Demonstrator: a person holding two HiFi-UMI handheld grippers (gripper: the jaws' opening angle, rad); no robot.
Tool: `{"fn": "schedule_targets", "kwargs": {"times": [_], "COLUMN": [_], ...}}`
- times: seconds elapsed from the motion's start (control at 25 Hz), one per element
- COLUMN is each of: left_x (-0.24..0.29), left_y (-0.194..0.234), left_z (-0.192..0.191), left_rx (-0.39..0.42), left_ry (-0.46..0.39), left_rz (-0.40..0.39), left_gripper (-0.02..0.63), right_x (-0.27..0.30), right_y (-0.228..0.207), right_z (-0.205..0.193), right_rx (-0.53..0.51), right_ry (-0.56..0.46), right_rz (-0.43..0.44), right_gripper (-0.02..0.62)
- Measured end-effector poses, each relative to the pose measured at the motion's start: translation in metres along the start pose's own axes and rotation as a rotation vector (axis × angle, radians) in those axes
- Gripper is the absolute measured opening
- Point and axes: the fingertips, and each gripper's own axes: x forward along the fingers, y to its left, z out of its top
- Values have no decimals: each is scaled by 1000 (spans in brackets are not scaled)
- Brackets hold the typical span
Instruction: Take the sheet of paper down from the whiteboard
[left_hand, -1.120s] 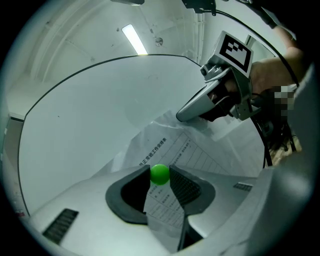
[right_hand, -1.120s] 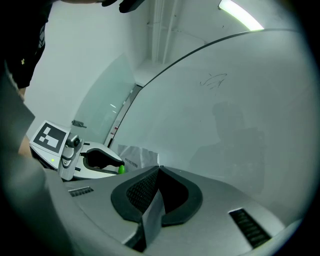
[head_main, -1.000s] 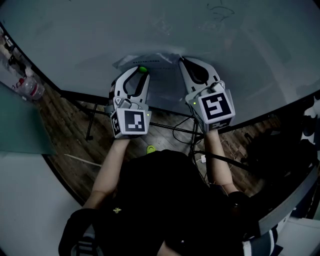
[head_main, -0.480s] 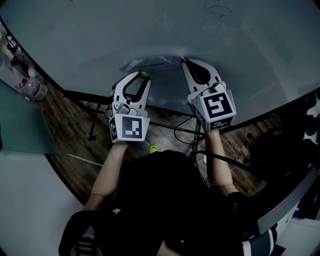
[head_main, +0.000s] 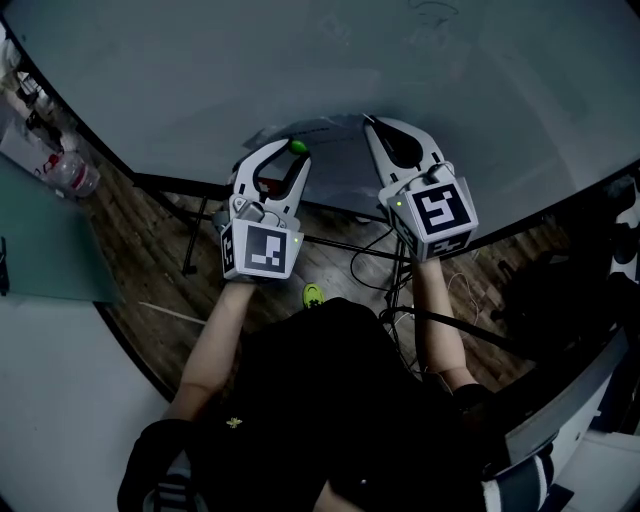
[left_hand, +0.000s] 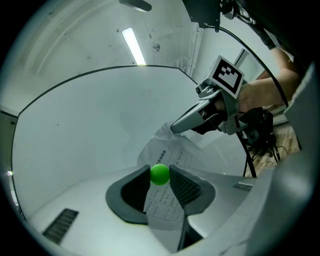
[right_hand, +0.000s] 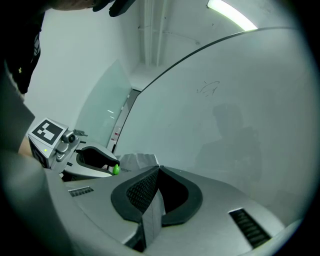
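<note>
I have the right hand-held gripper (right_hand: 157, 169) clamped on the sheet of paper (left_hand: 166, 147). The left hand-held gripper (left_hand: 161, 176) pinches 1 green ball (head_main: 297, 146), with the sheet directly ahead.

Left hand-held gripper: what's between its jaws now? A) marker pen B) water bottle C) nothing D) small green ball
D: the left gripper view shows the green ball pinched between the tips of the left hand-held gripper, in front of the sheet of paper.

The left hand-held gripper (head_main: 288, 148) holds a green ball (head_main: 297, 146) at the paper (head_main: 336, 165).
</note>
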Motion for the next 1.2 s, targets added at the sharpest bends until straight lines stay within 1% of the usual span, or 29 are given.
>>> {"fn": "schedule_targets", "kwargs": {"times": [0.32,0.72,0.88,1.12,1.2], "left_x": [-40,-81,-95,-114,-120], "left_y": [-16,-44,-53,-65,-69], "left_z": [-2,-1,3,5,5], "left_rx": [6,-9,-10,-25,-31], "left_ry": [1,-2,-5,-6,-4], "left_rz": [-12,-60,-72,-90,-94], "left_gripper": [133,133,133,133,133], "right_x": [-29,-65,-80,-98,-104], "right_y": [40,79,92,113,120], "right_z": [0,5,3,9,8], "right_rx": [16,37,64,65,85], "right_ry": [13,18,21,17,20], "right_rz": [16,2,6,14,22], "right_gripper": [-5,-5,-5,-5,-5]}}
